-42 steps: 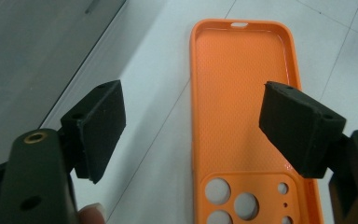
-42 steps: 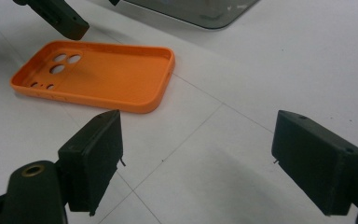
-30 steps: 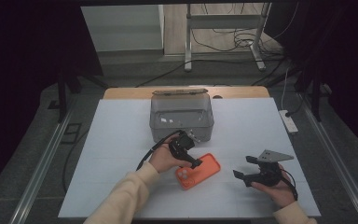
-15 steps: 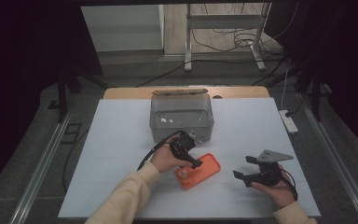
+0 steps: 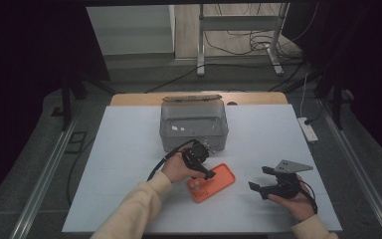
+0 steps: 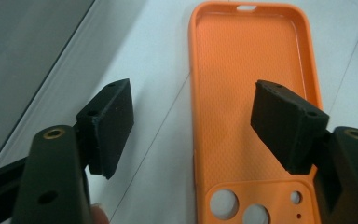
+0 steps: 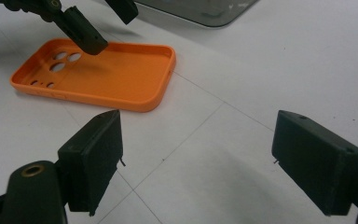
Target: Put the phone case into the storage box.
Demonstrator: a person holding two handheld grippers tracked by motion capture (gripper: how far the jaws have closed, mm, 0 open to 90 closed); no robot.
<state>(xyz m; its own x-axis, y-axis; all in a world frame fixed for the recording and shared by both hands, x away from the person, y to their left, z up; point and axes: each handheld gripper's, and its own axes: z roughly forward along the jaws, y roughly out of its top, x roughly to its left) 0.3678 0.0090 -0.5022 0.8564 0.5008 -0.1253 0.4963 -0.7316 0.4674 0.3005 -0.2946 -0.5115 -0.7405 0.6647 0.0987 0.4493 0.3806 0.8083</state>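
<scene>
Two hand-held grippers are working over a white table top point(image 5: 129, 149). One orange phone case point(image 5: 211, 181) is lying flat on that surface, hollow side up, with its camera cut-outs toward the person's edge of the table. It is sitting just in front of a clear plastic box point(image 5: 194, 127), whose lid is standing open at the rear.

Left gripper point(image 5: 206, 172) is hovering over the near end of the case. In the left gripper view its jaws have just been closing, yet they are standing apart; one pad is over the case's long edge, the other is over bare table beside it, and neither is pressing on the case. Whether the tips are touching the surface cannot be told.

Right gripper point(image 5: 259, 181) is resting apart from the case, to its right, near the table's front edge. Its jaws are spread wide with nothing between them; the right gripper view is showing only white table top in the gap, with the case lying farther off.
</scene>
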